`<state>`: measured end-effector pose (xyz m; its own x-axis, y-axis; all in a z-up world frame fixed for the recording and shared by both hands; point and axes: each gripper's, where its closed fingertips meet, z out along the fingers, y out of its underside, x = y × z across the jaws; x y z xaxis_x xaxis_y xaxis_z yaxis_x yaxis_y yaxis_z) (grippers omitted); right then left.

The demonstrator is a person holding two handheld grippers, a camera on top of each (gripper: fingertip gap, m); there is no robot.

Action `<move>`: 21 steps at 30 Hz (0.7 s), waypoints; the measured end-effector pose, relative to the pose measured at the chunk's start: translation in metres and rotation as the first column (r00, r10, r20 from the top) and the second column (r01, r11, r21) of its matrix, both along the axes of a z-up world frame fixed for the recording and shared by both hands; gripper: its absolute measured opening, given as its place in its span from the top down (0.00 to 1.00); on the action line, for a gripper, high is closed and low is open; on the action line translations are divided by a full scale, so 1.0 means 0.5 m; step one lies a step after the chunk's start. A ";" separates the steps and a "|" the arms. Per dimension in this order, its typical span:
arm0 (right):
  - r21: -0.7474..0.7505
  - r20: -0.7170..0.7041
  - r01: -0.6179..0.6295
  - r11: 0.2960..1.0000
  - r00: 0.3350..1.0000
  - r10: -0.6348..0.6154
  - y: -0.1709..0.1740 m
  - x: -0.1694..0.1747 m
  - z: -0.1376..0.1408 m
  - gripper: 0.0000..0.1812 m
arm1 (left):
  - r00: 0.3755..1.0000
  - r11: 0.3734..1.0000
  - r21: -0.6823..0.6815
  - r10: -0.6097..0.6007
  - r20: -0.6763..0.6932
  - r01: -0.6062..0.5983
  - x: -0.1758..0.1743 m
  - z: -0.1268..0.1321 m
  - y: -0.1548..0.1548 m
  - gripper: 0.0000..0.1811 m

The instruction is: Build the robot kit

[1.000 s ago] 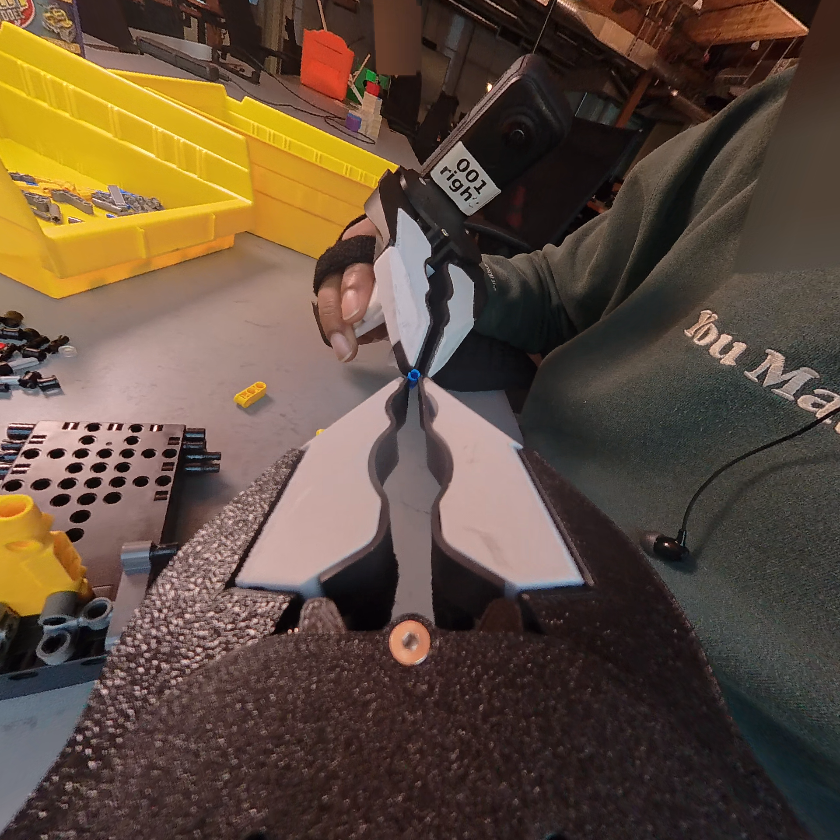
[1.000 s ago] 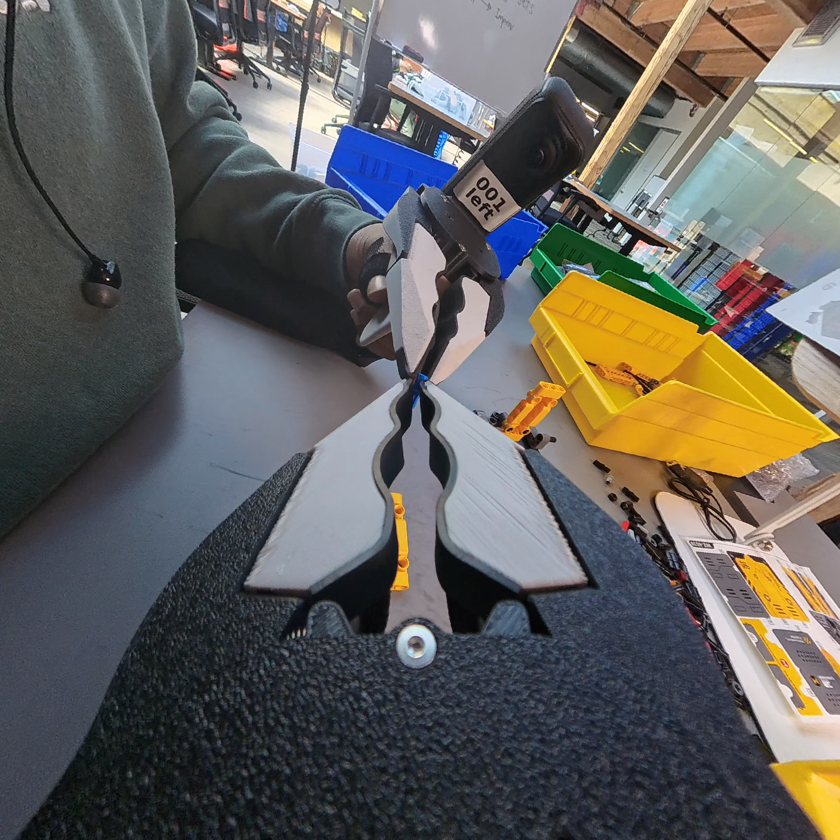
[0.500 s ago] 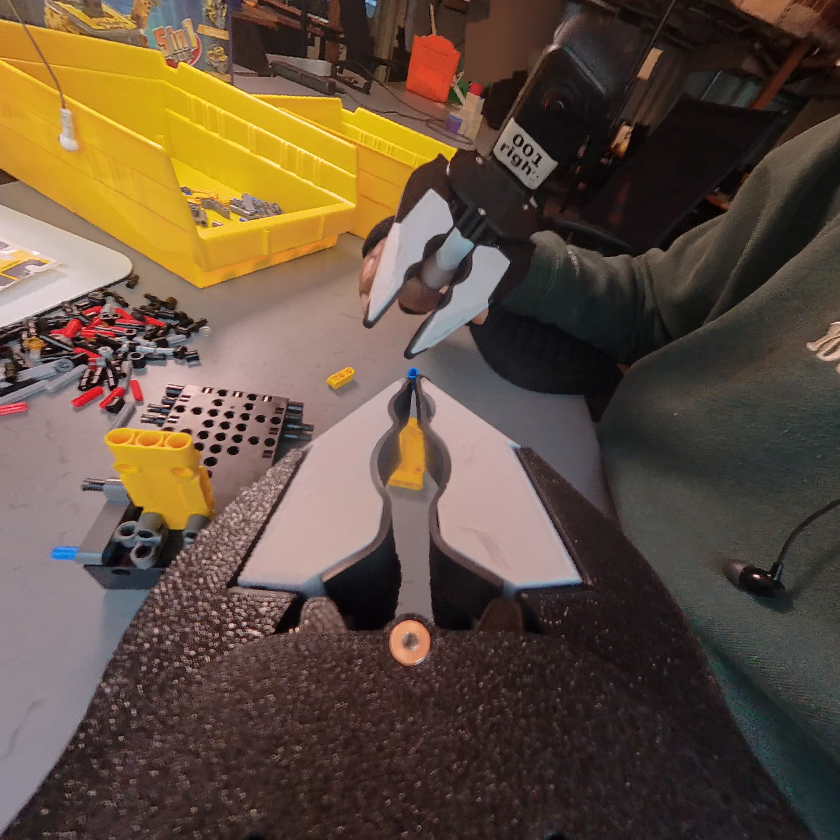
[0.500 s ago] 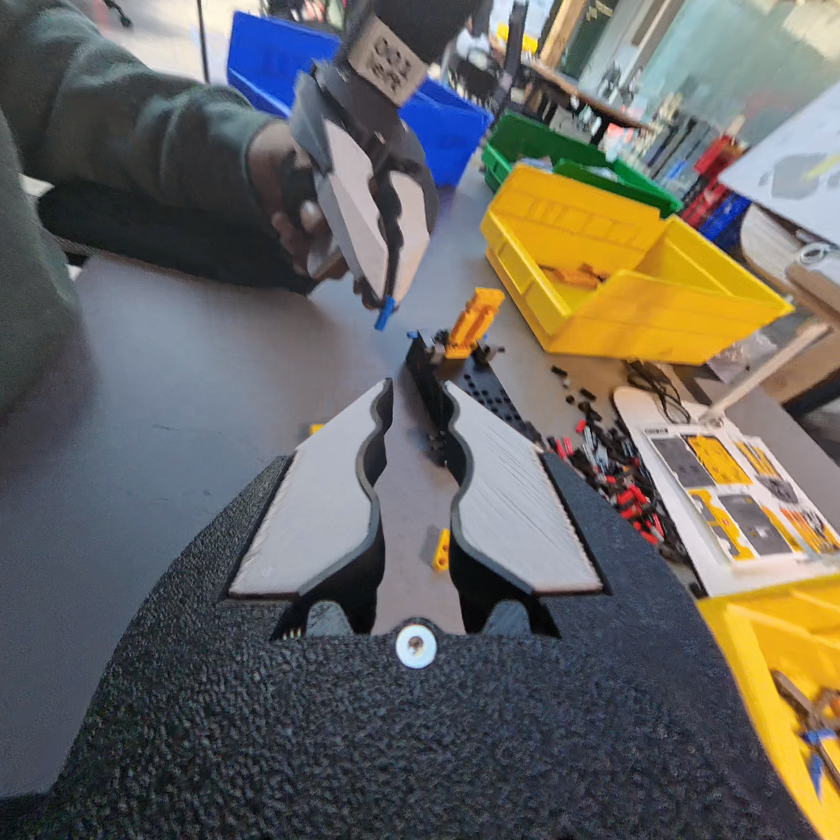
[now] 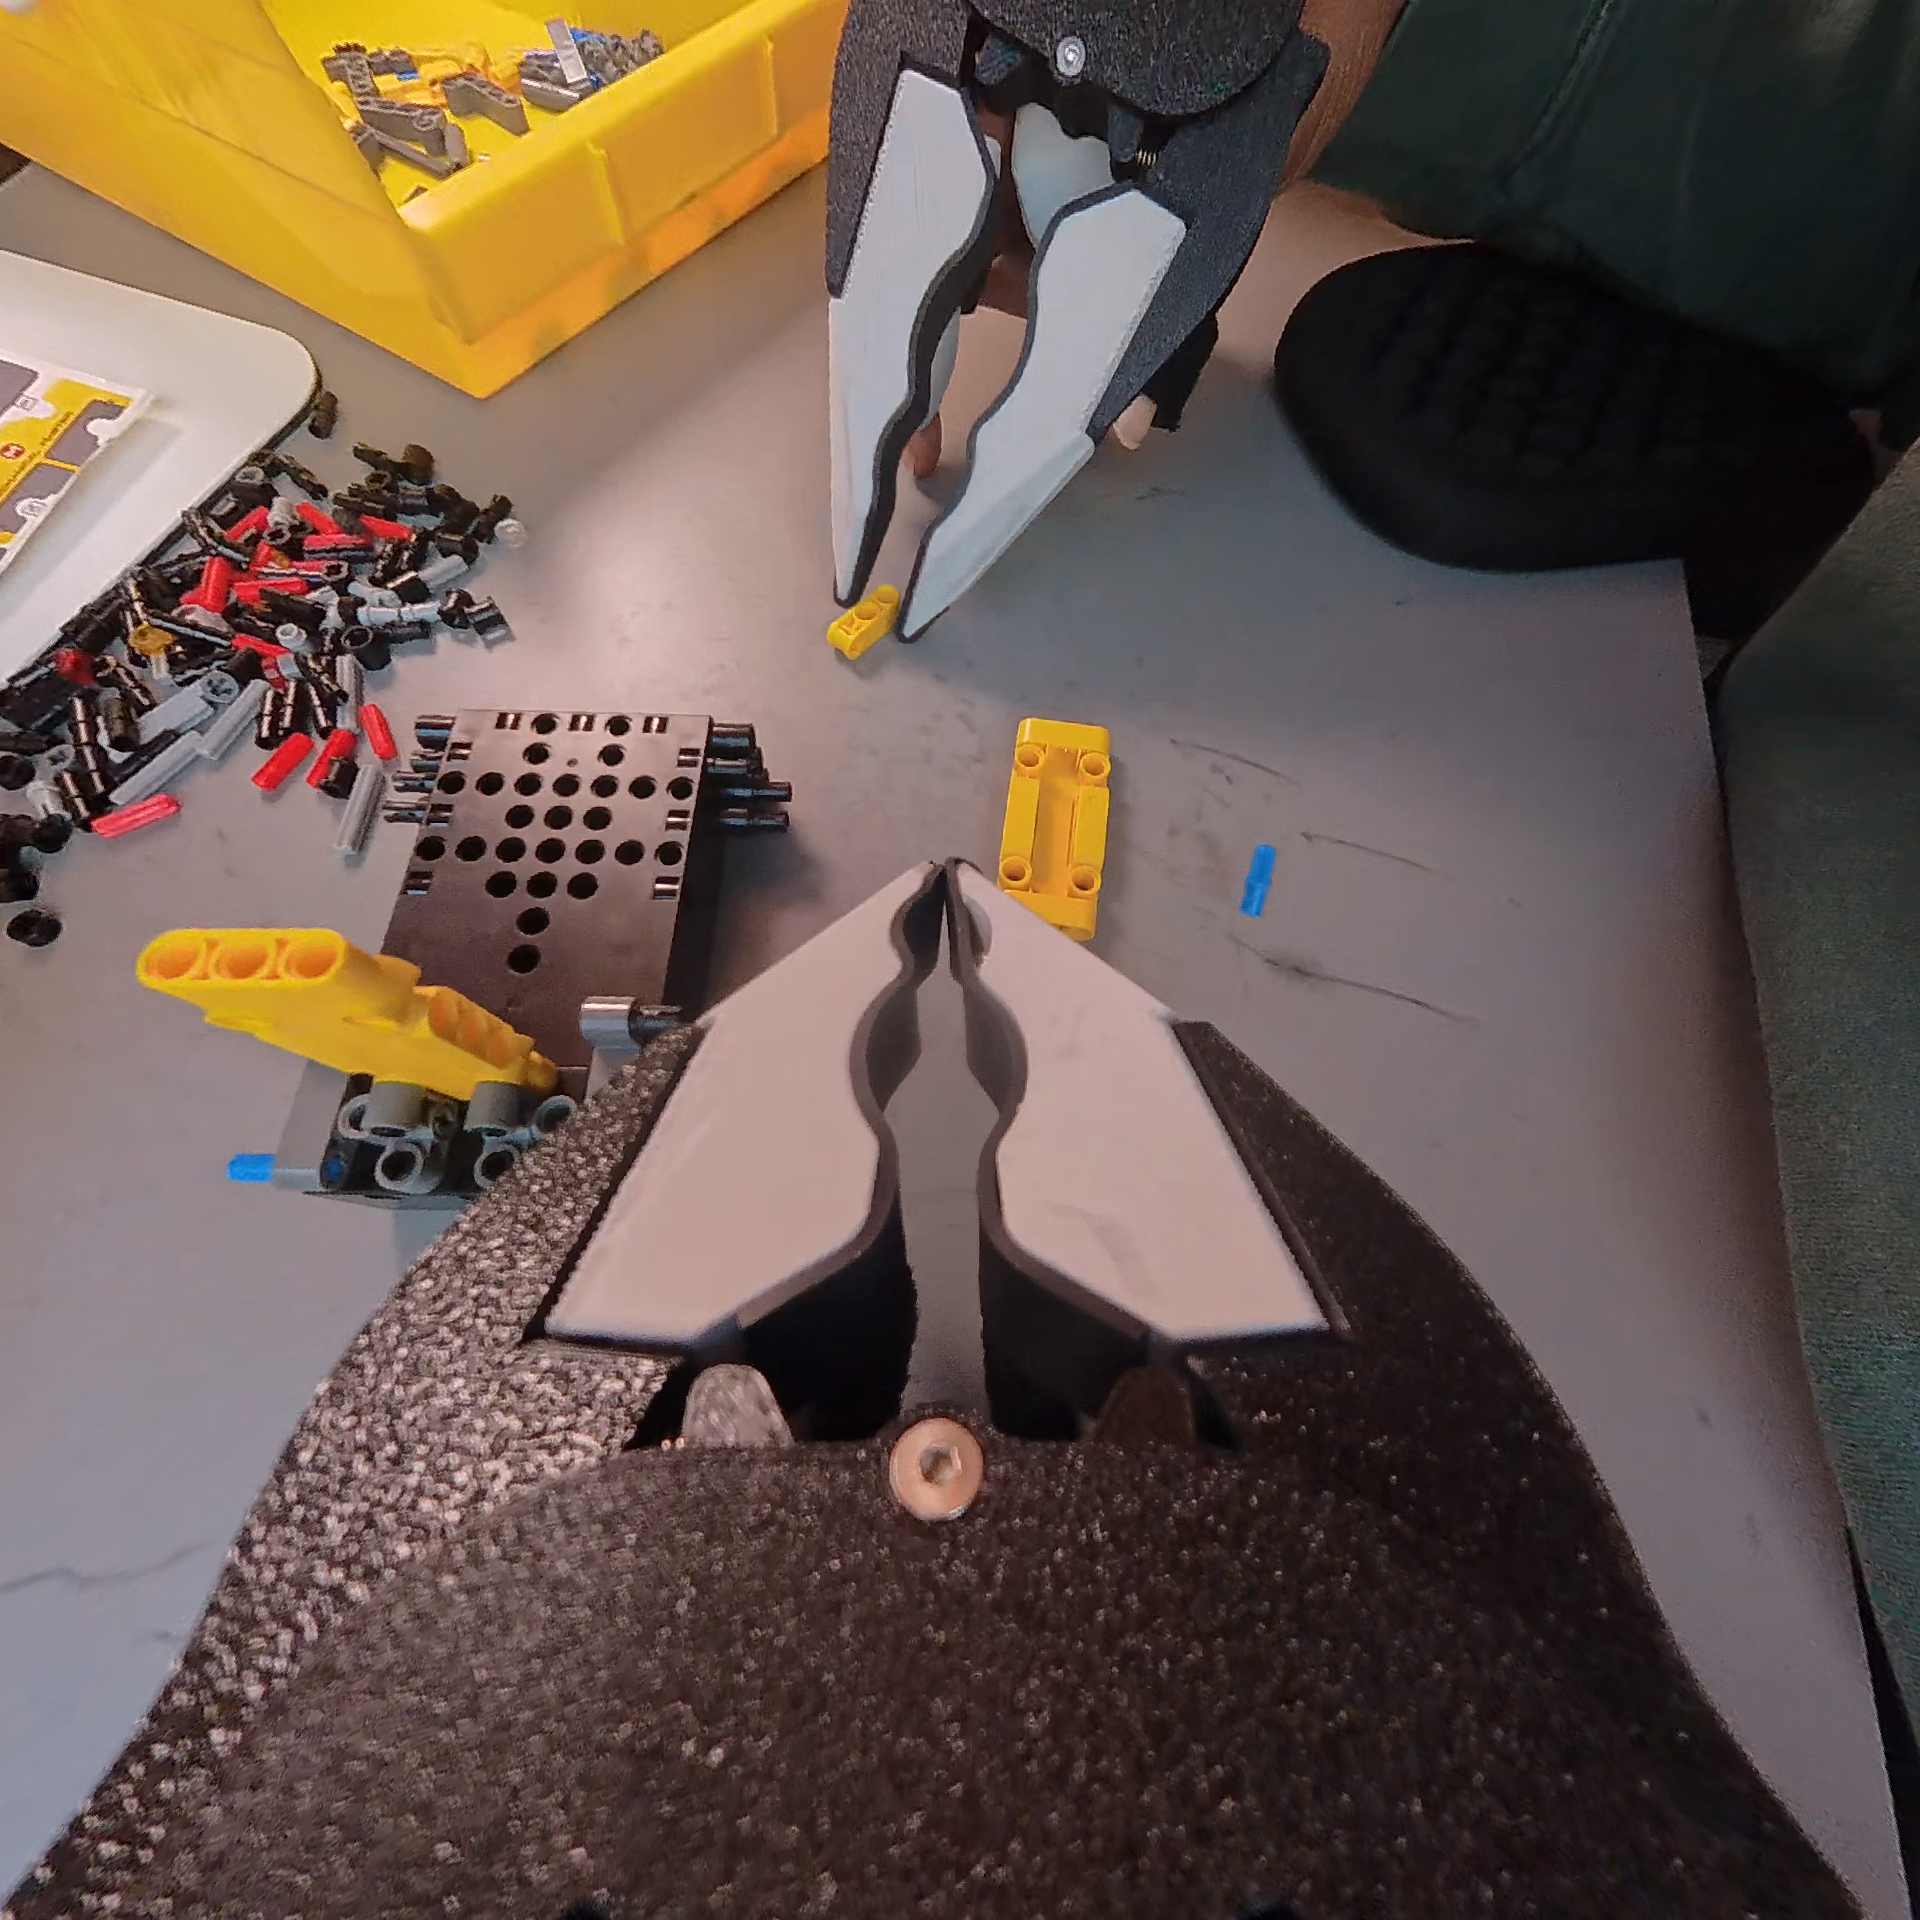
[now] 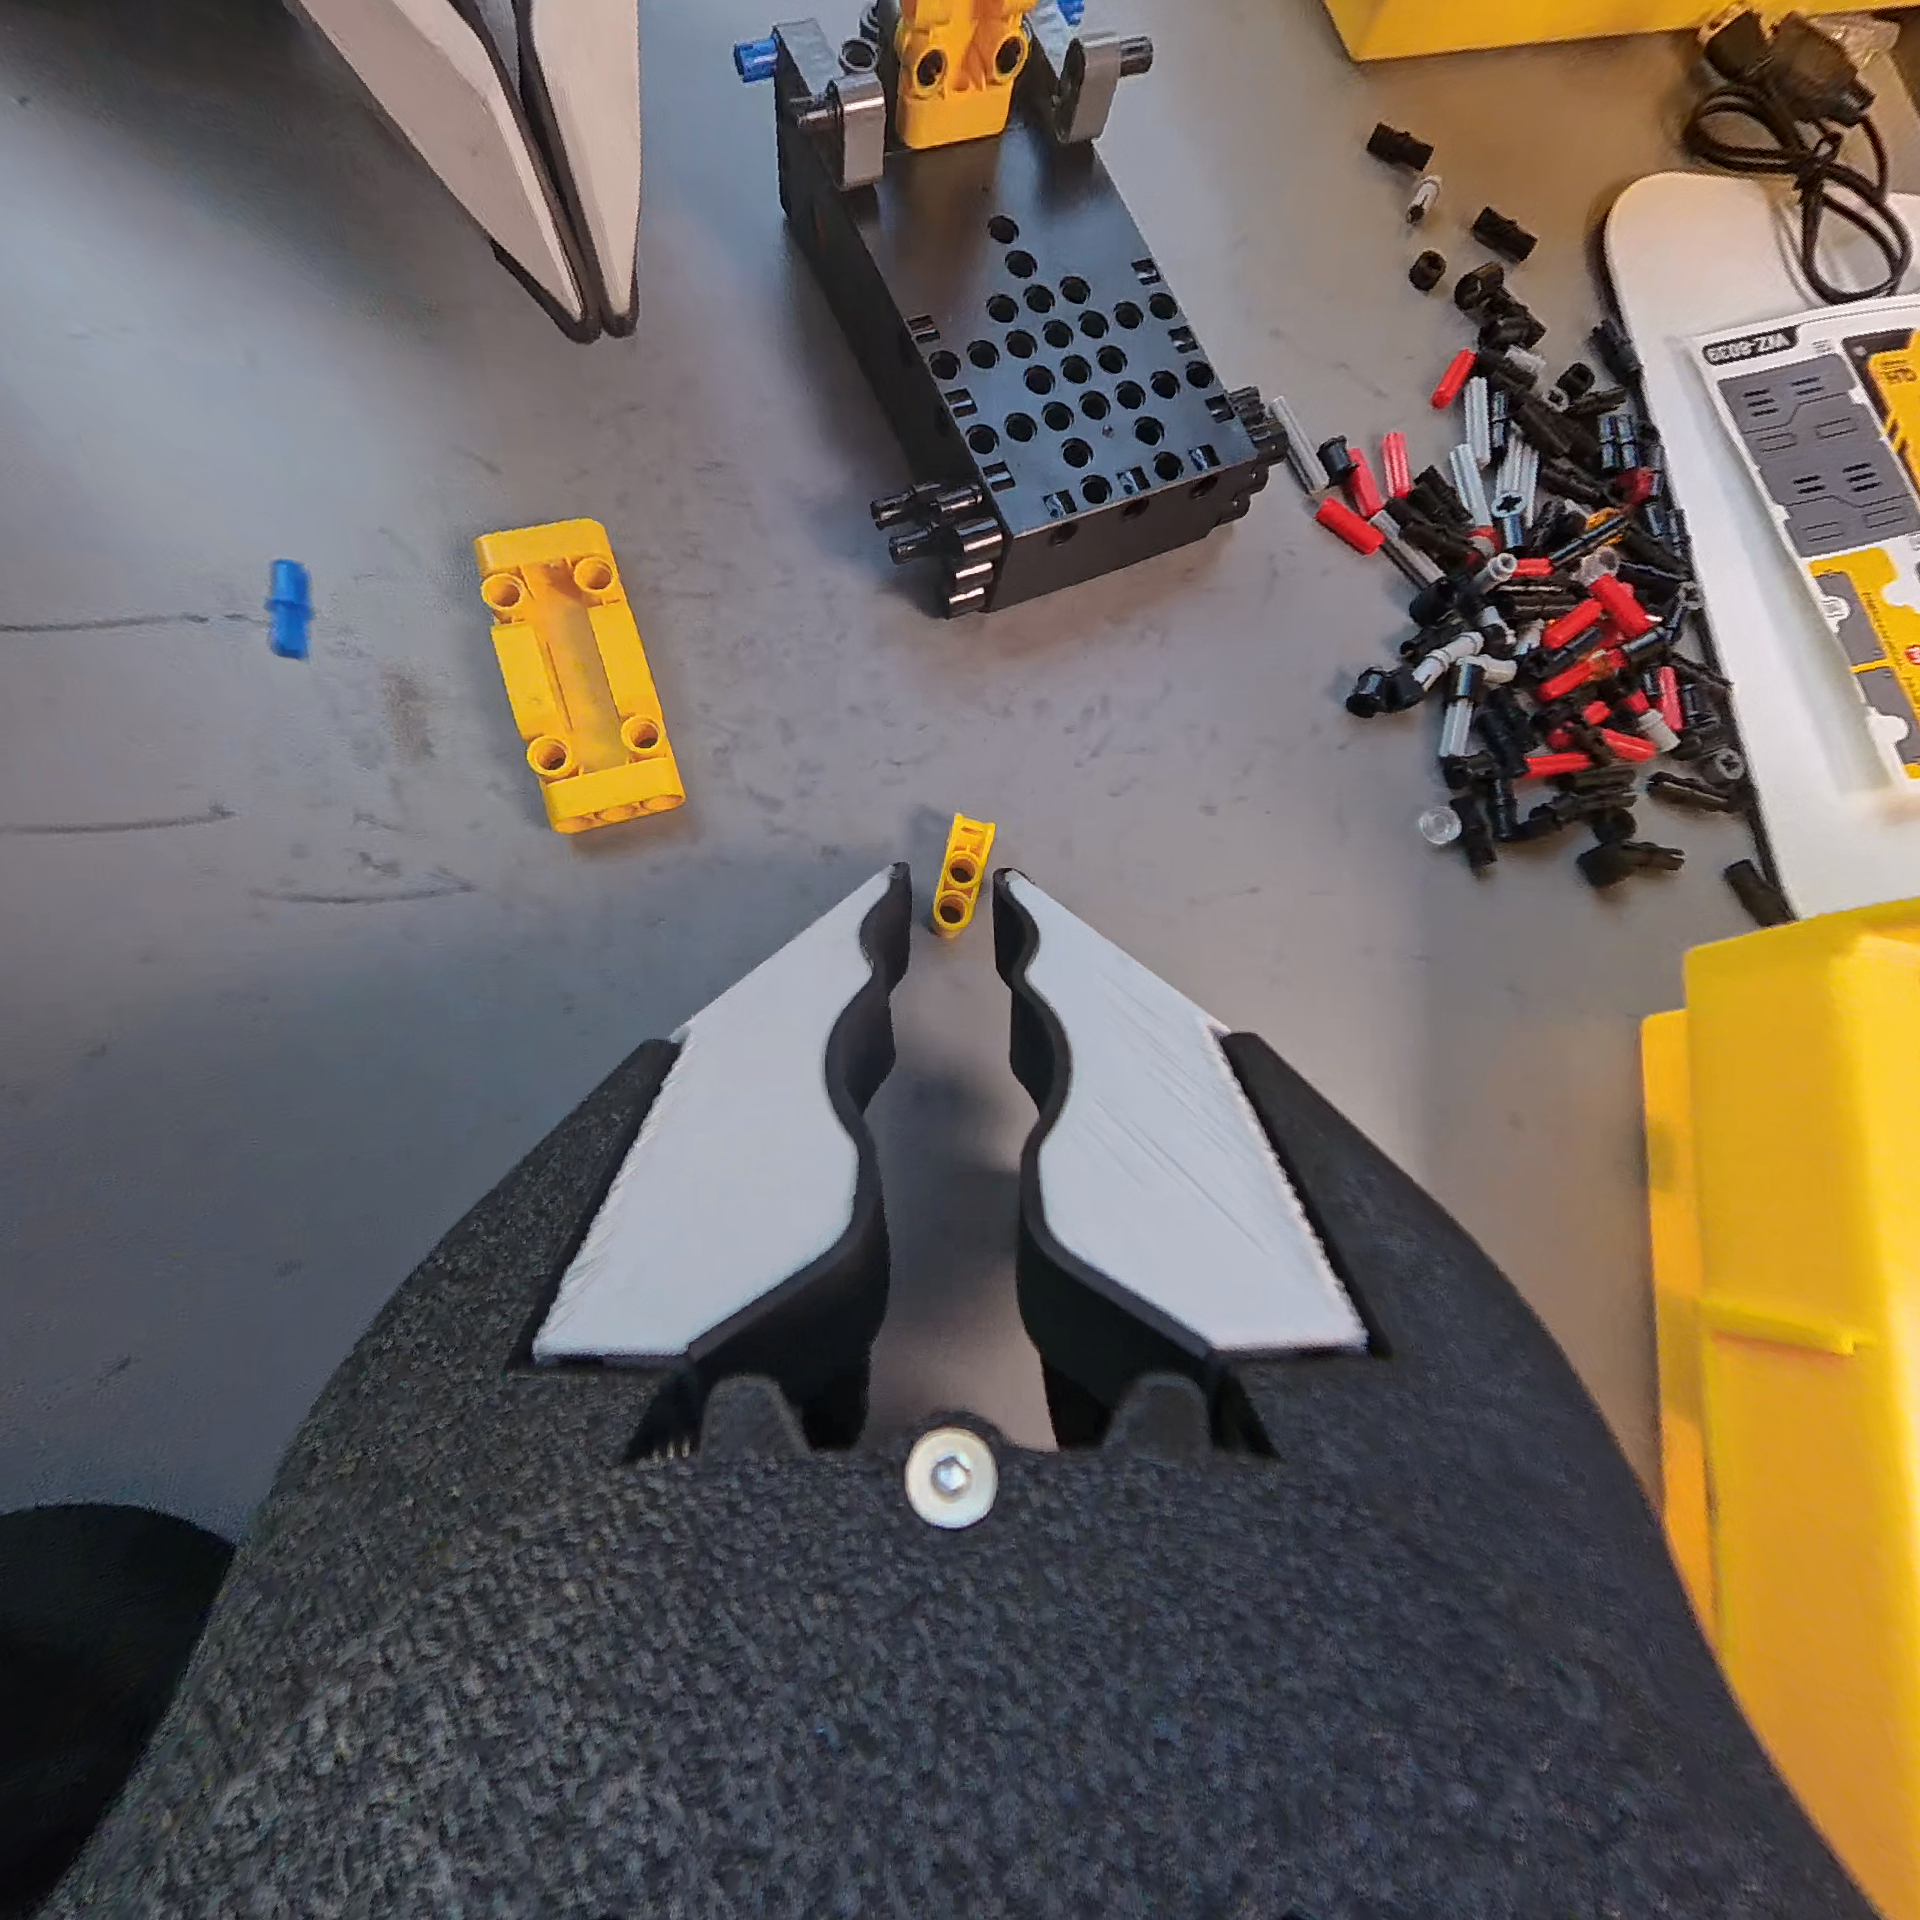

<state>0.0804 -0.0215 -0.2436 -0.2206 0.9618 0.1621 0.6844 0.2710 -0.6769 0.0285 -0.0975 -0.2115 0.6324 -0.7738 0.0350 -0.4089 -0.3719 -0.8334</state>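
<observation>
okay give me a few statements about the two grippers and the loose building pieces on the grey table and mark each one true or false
1. The right gripper is open, its fingertips either side of the small yellow two-hole piece. True.
2. The left gripper grips the blue pin. False: it is shut on nothing, and the pin lies loose on the table.
3. The flat yellow panel piece lies on the table between the blue pin and the black perforated block. True.
4. The pile of red, black and grey pins sits inside the yellow bin. False: it lies on the table beside the white board carrying a printed sheet.
</observation>
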 end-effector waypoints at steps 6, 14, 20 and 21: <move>0.034 -0.013 0.011 0.999 1.000 -0.011 0.000 -0.004 0.001 0.96 | 1.000 1.000 0.009 0.005 -0.020 -0.005 0.000 -0.004 0.001 0.95; 0.004 -0.258 -0.166 0.986 0.953 0.162 -0.094 -0.052 0.078 0.96 | 0.999 0.999 0.037 0.013 0.043 -0.015 -0.004 0.019 0.003 0.92; 0.008 -0.280 -0.325 0.946 0.907 0.314 -0.198 -0.082 0.090 0.96 | 0.984 0.984 0.038 -0.174 0.046 0.173 0.030 0.023 -0.047 0.88; 0.017 -0.275 -0.341 0.940 0.902 0.333 -0.210 -0.089 0.087 0.96 | 0.979 0.979 0.028 -0.201 0.023 0.200 0.031 0.016 -0.057 0.90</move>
